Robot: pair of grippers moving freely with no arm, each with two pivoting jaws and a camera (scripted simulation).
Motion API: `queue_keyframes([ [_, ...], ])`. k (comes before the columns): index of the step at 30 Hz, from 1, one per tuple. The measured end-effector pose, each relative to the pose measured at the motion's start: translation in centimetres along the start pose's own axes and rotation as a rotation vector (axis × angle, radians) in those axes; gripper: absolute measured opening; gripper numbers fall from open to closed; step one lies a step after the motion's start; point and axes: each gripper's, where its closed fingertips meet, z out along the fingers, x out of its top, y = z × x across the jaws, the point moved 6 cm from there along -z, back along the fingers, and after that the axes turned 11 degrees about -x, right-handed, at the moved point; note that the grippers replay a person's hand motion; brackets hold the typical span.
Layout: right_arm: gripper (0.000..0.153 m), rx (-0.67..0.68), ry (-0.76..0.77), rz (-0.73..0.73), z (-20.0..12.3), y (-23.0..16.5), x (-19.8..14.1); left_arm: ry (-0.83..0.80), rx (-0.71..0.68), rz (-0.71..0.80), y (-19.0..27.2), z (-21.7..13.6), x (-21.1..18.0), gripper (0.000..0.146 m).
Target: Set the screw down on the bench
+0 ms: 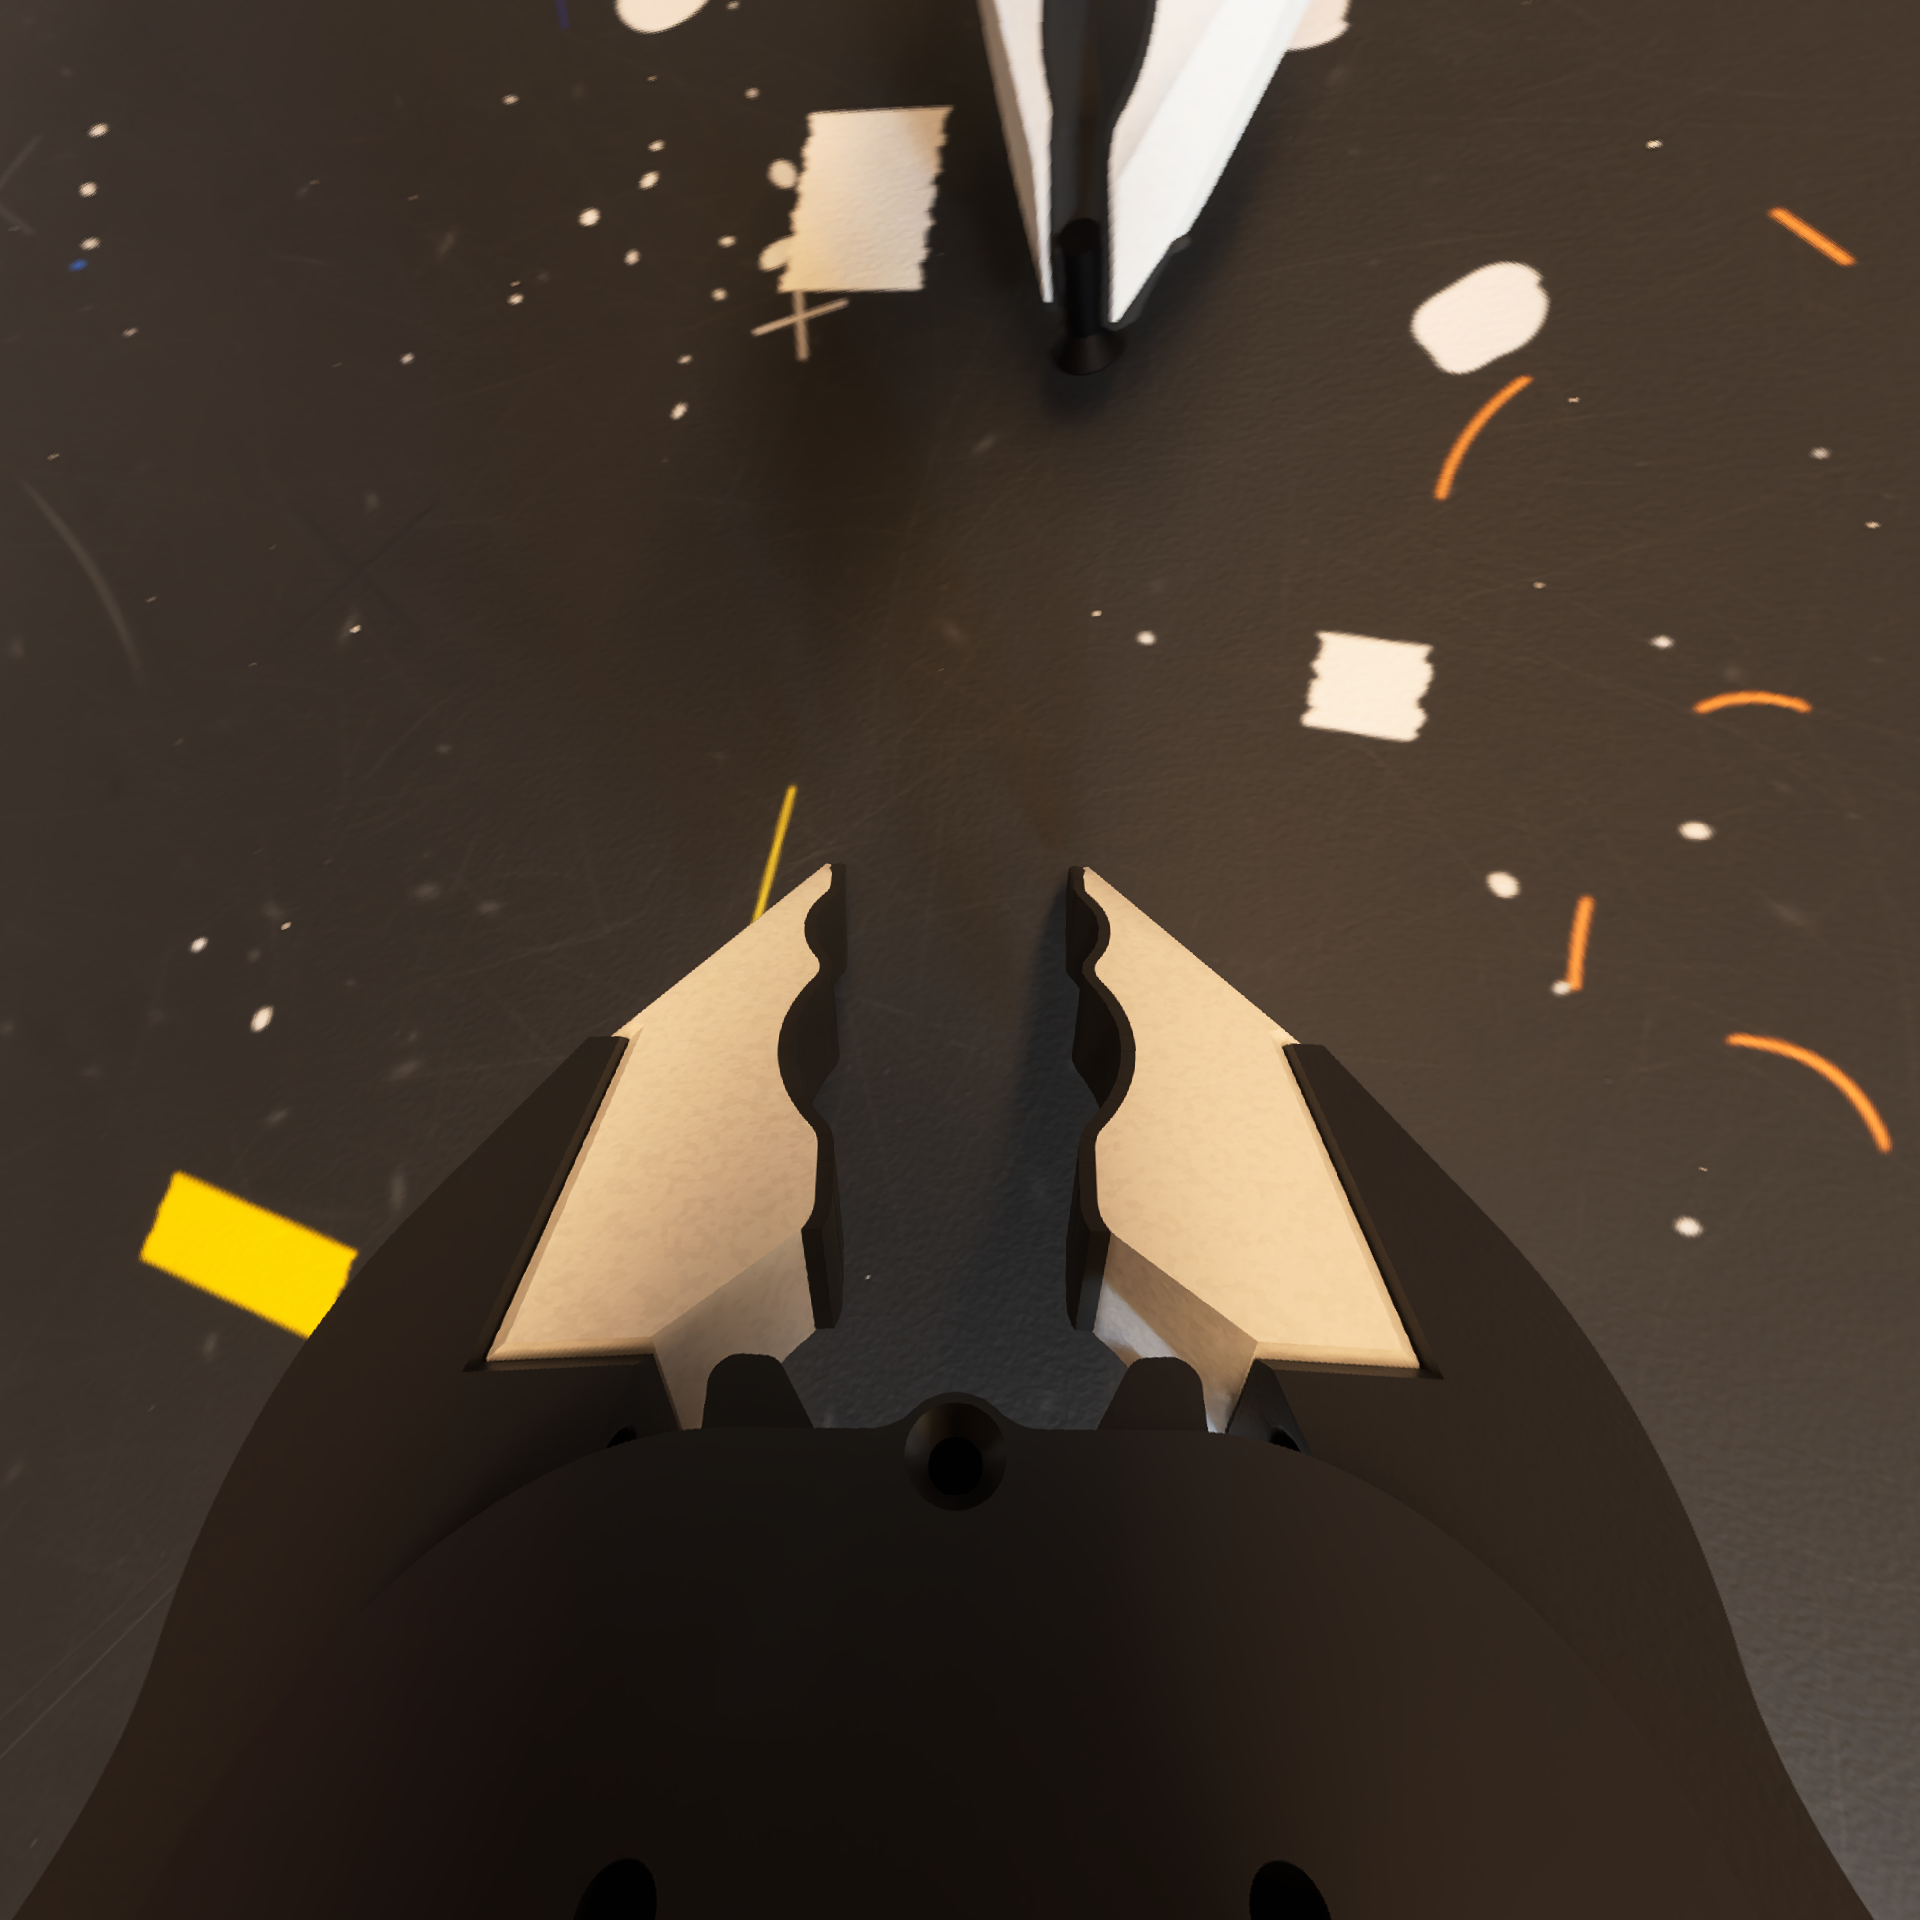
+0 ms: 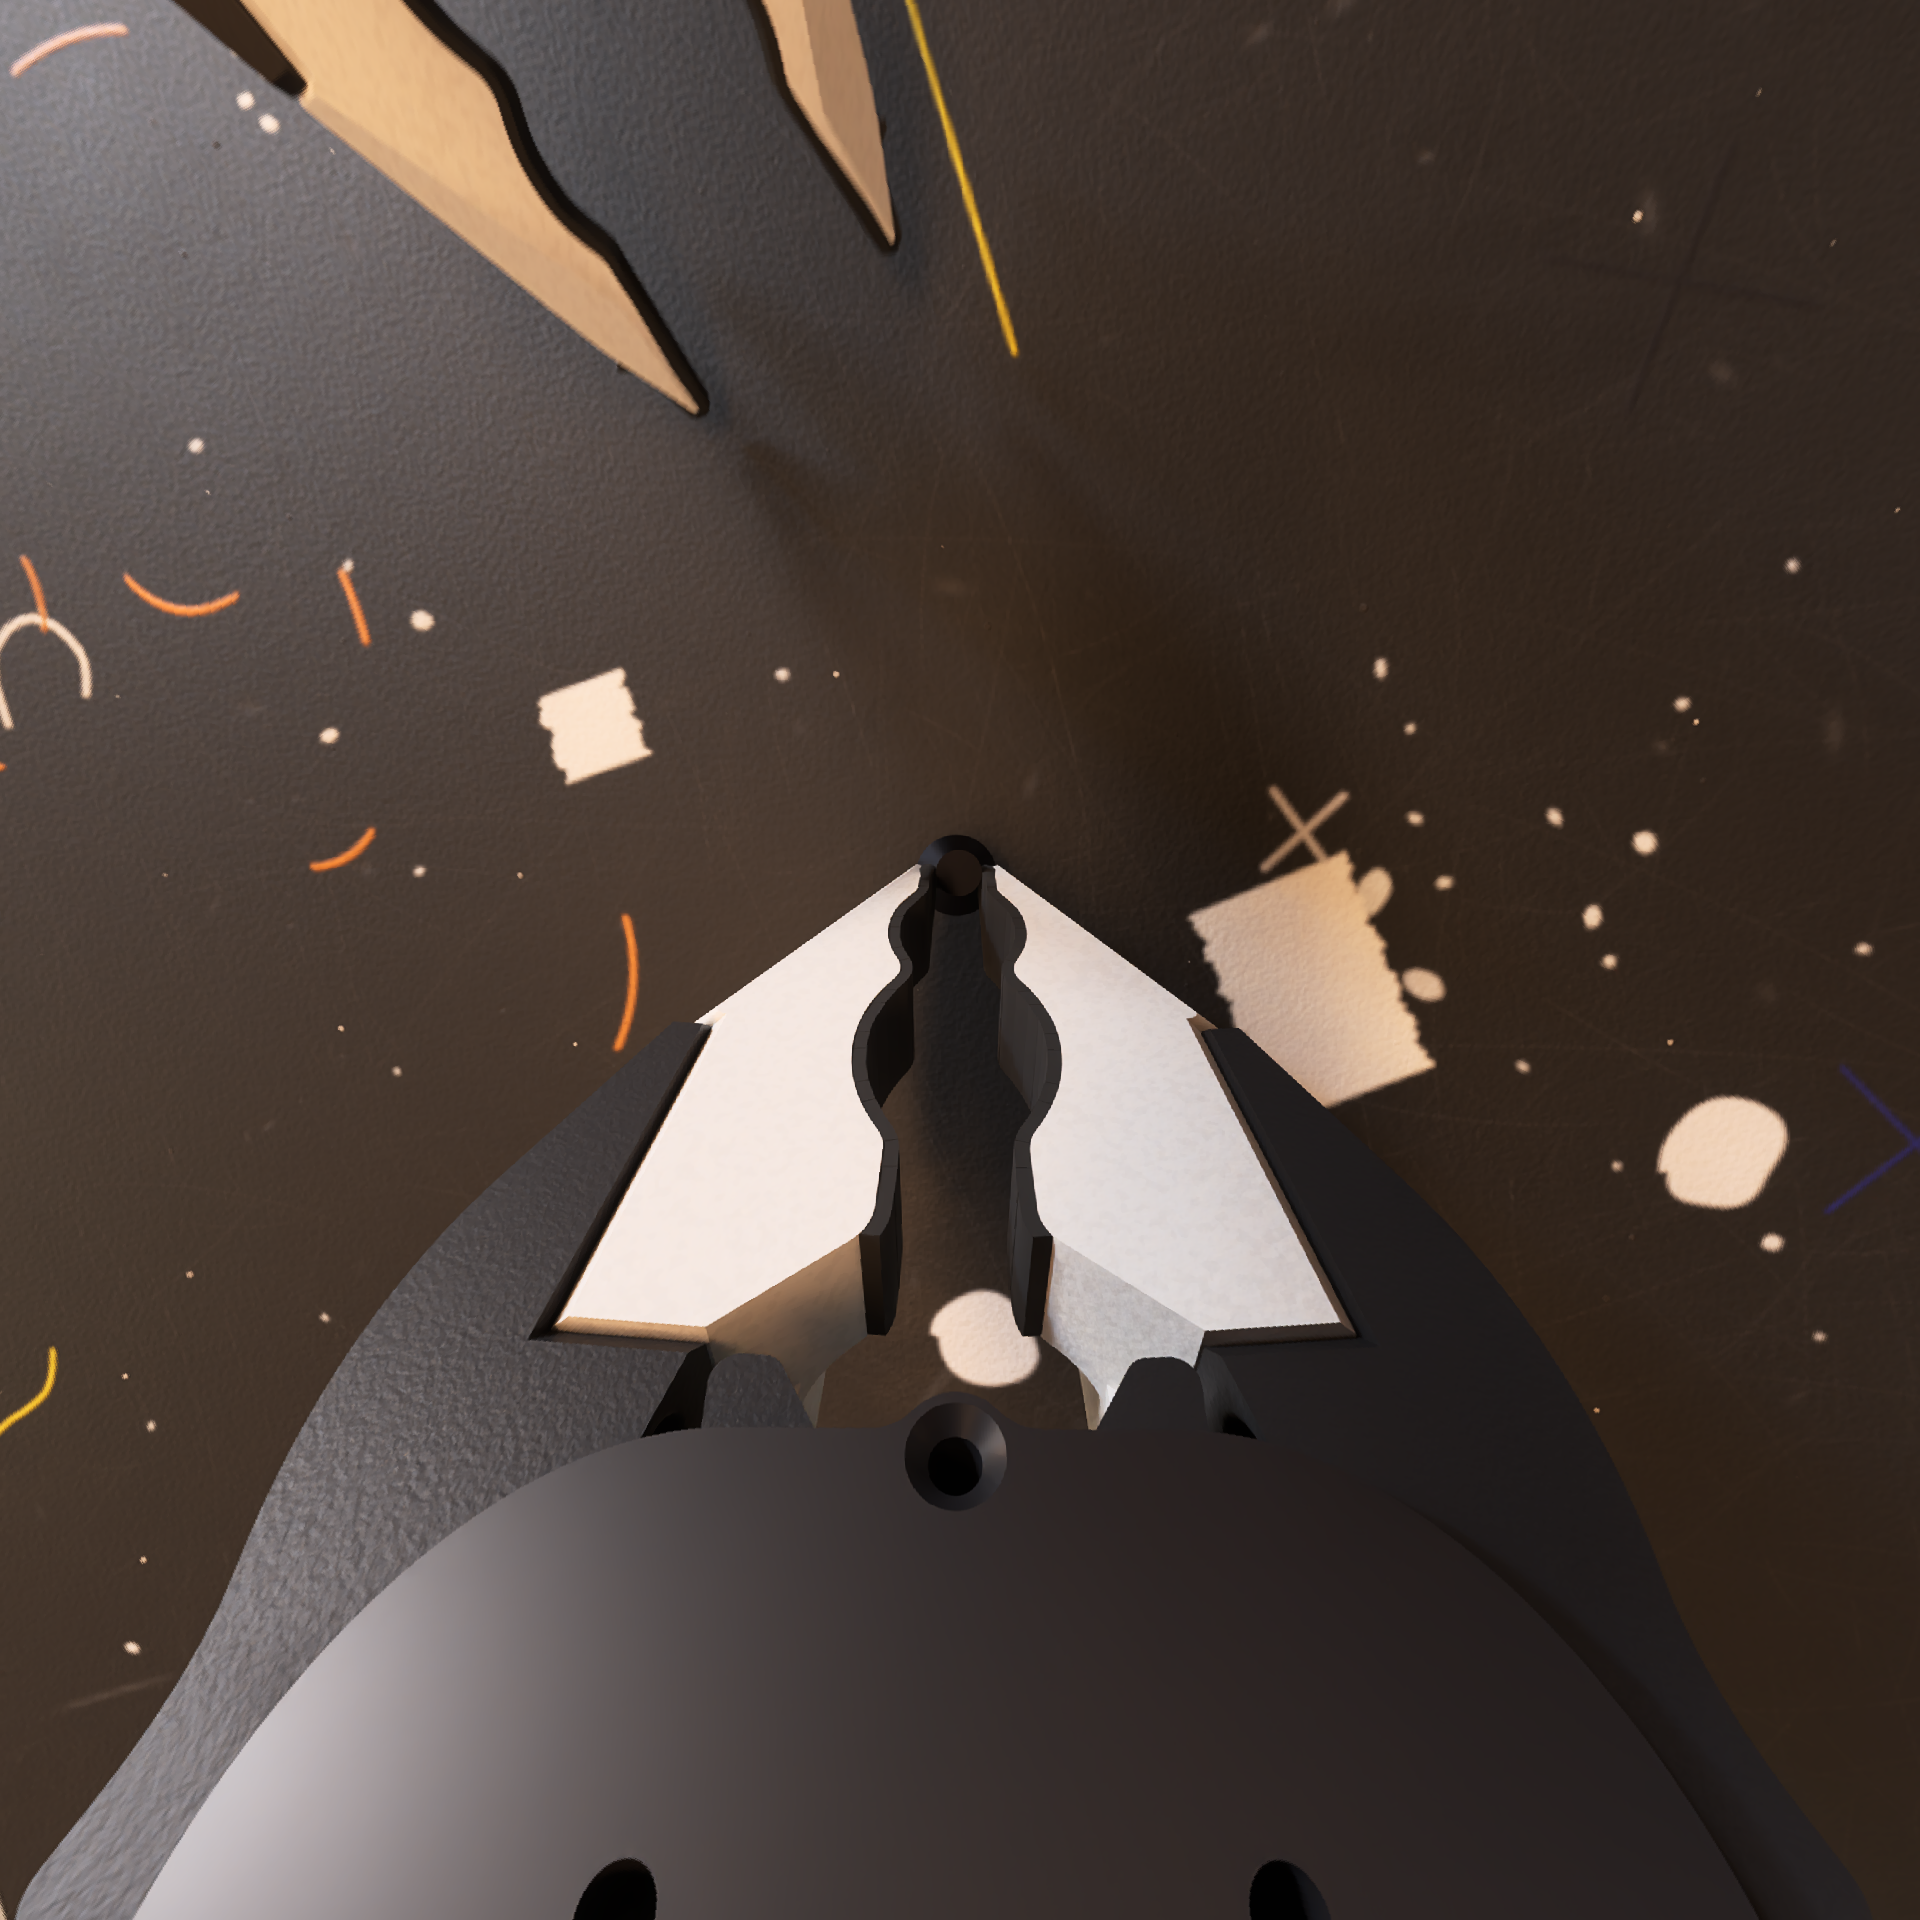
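Observation:
A small black screw (image 2: 956,878) sits pinched between the tips of my right gripper (image 2: 956,883), which is shut on it. In the left wrist view the right gripper (image 1: 1081,301) comes down from the top, with the screw (image 1: 1081,348) sticking out of its tips, its end at or just above the dark bench (image 1: 935,623). My left gripper (image 1: 954,883) is open and empty, hovering over the bench, facing the right one. Its fingers (image 2: 520,208) show at the top of the right wrist view.
The bench (image 2: 1455,416) is dark, speckled with white paint spots, pale tape patches (image 1: 1366,686) (image 2: 1314,977), orange curved marks (image 1: 1481,431), a yellow line (image 2: 961,177) and a yellow tape rectangle (image 1: 244,1252).

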Motion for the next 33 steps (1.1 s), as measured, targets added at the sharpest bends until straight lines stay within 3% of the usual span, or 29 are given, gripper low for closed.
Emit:
queue_keyframes([
  [4,0.008,0.001,0.020,-0.006,-0.2,-0.2,0.4,0.019,-0.071,0.023,1.0,0.2,0.4,0.042],
  [9,0.008,-0.009,0.037,0.006,-0.8,0.1,0.4,0.059,-0.004,0.047,0.3,-0.5,0.9,0.041],
  [13,0.008,-0.010,0.051,0.007,-1.0,0.1,0.5,-0.012,0.035,0.055,-0.4,0.1,0.4,0.044],
  [19,0.008,-0.010,0.059,-0.002,-1.0,-0.2,0.7,-0.002,-0.081,0.094,1.6,0.6,0.8,0.043],
  [25,0.008,-0.018,0.069,0.011,-1.3,0.1,0.5,0.010,0.013,0.028,-0.2,-0.3,1.0,0.046],
  [33,0.008,-0.014,0.070,0.008,-1.3,0.1,0.3,0.041,-0.190,0.007,1.6,1.0,1.6,0.049],
])
